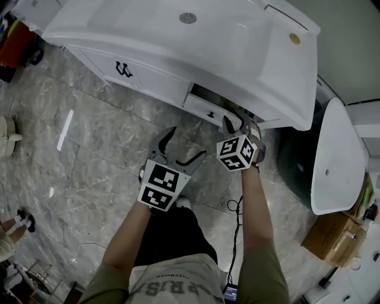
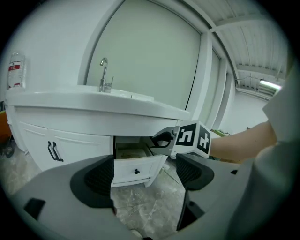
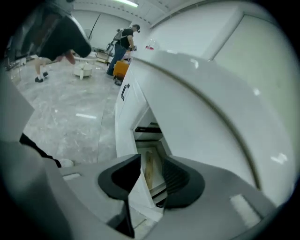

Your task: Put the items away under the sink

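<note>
A white vanity [image 1: 142,74] with a sink [image 1: 187,18] stands ahead. Its small drawer [image 1: 205,107] is pulled out beside double doors with black handles [image 1: 123,69]. My right gripper [image 1: 236,122] hovers just over the drawer's front, jaws partly apart with nothing between them; in the right gripper view the gripper [image 3: 152,180] frames the drawer [image 3: 150,164]. My left gripper [image 1: 189,142] is open and empty, back from the vanity and left of the right one. In the left gripper view the left gripper [image 2: 145,171] looks at the drawer front [image 2: 136,171] and the right gripper [image 2: 161,139]. No item to stow shows.
A faucet [image 2: 104,75] and a clear bottle [image 2: 16,70] stand on the countertop. To the vanity's right are a white oval fixture [image 1: 335,157] and a cardboard box [image 1: 332,237]. A black cable [image 1: 236,219] lies on the marble floor. People [image 3: 124,40] stand far off.
</note>
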The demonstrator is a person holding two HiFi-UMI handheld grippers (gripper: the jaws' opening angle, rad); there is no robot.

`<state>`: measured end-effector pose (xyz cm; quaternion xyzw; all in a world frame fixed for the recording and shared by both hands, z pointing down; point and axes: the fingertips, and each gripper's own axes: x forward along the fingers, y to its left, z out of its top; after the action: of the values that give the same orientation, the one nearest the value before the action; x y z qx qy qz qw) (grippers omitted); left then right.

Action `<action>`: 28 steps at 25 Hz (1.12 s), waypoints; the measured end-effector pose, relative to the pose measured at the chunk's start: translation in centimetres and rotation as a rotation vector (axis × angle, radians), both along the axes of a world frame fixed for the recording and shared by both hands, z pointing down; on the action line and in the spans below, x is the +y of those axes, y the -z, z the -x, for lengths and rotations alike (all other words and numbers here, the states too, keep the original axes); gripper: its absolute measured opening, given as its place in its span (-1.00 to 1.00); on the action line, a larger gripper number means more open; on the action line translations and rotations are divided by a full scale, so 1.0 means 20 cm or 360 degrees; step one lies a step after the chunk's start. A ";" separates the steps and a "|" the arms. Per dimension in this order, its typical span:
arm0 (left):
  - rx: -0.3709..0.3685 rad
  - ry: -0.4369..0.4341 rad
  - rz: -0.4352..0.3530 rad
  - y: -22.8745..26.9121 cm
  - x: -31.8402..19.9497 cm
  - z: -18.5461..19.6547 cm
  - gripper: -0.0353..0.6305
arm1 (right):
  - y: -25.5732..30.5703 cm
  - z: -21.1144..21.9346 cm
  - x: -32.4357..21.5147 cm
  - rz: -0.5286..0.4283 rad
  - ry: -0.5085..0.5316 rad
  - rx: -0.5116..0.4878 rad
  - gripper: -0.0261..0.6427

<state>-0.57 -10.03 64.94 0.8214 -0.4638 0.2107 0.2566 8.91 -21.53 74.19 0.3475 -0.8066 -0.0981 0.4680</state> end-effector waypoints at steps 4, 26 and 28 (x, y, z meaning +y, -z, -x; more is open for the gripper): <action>0.0013 0.0045 -0.0045 0.28 0.02 0.00 0.30 | 0.40 -0.02 0.10 -0.0091 -0.0097 -0.0246 -0.53; 0.0228 0.0285 -0.0548 1.71 0.27 0.03 -0.03 | 2.25 -0.54 0.83 -0.0589 -0.0527 -0.1477 -0.54; 0.0206 0.0305 -0.0597 1.77 0.29 0.04 -0.15 | 2.30 -0.53 0.86 -0.0604 -0.0528 -0.1481 -0.54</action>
<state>-1.29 -4.22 29.46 0.8186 -0.5534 0.0422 0.1475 19.51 -4.37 28.23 0.5559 -0.8313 -0.0025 -0.0016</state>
